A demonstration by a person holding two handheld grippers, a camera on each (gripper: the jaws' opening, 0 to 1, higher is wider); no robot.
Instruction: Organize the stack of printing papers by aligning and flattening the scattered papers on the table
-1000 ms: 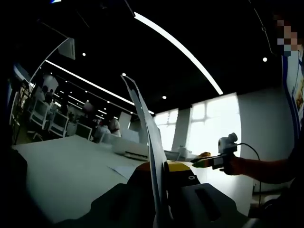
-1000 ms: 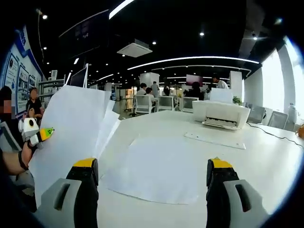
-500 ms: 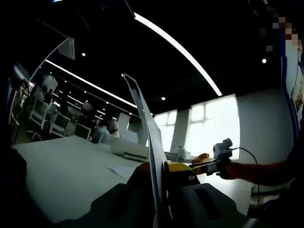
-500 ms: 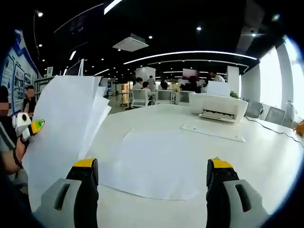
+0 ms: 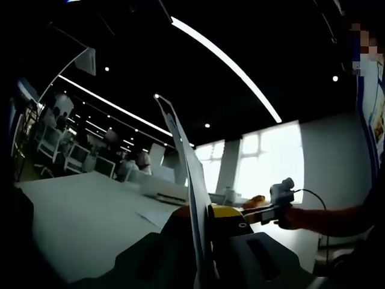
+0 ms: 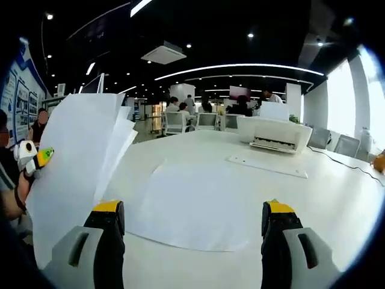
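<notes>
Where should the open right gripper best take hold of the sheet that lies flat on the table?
Probably at the near edge of the flat sheet, coming low from the front with the right gripper. That edge faces its open jaws; the table blocks a grip elsewhere.

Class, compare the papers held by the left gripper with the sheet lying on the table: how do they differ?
The held papers stand upright off the table; the flat sheet lies on the table. The held papers are several, fanned unevenly; the flat sheet looks single. Both are plain white.

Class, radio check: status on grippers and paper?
Left gripper shut on upright paper stack. Right gripper open, empty. One sheet flat on table. Nothing blocking.
</notes>
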